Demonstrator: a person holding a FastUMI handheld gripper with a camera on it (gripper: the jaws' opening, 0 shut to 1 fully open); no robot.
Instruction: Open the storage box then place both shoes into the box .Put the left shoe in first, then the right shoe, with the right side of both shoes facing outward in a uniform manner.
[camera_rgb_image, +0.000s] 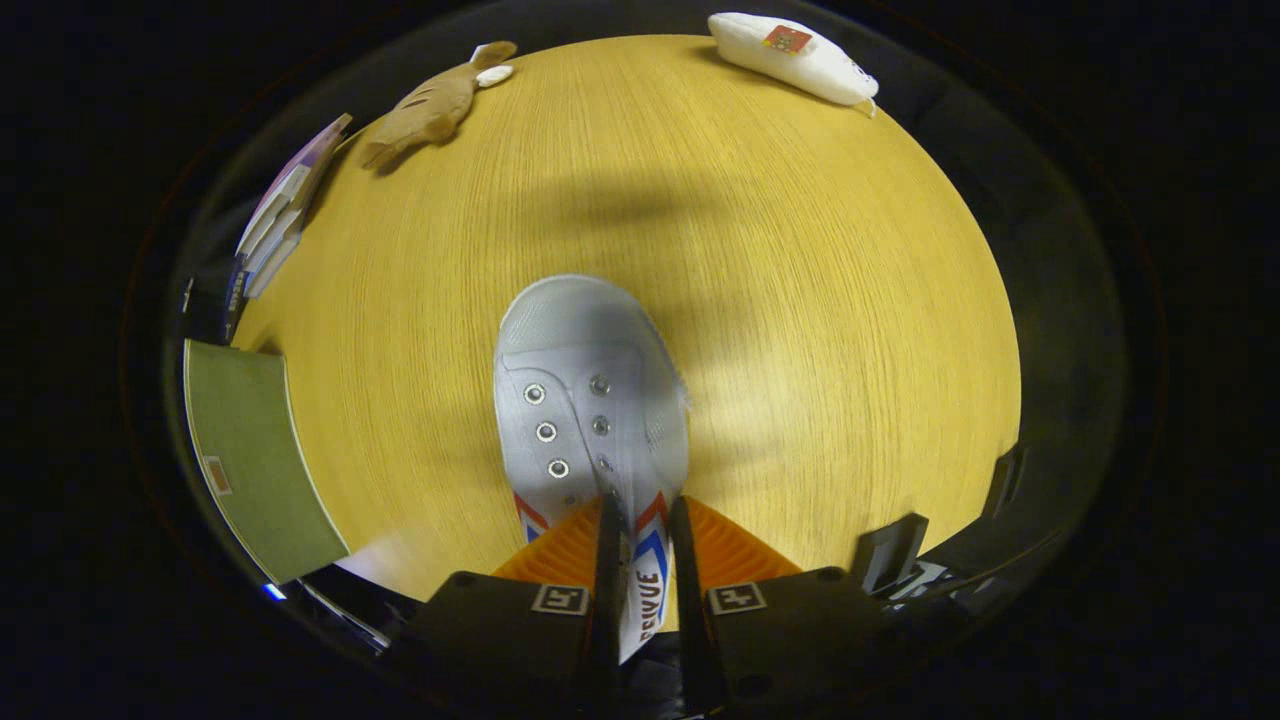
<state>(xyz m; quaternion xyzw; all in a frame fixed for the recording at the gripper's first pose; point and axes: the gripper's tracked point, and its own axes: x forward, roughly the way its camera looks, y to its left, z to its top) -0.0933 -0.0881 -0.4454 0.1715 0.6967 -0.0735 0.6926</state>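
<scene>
Gripper view: fingers (645, 540) pinch the white shoe (590, 400) by its tongue, above the wooden table (800, 300). Judging by this, one shoe is in transit and boxing is unfinished.

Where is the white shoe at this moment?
In the gripper view, the white shoe is clamped between the hand-held gripper fingers, toe pointing ahead over the wooden table.

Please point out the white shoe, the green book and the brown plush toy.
white shoe (585, 400): gripper view, on the eyelet area.
green book (250, 460): gripper view, on its cover.
brown plush toy (430, 108): gripper view, on its body.
</scene>
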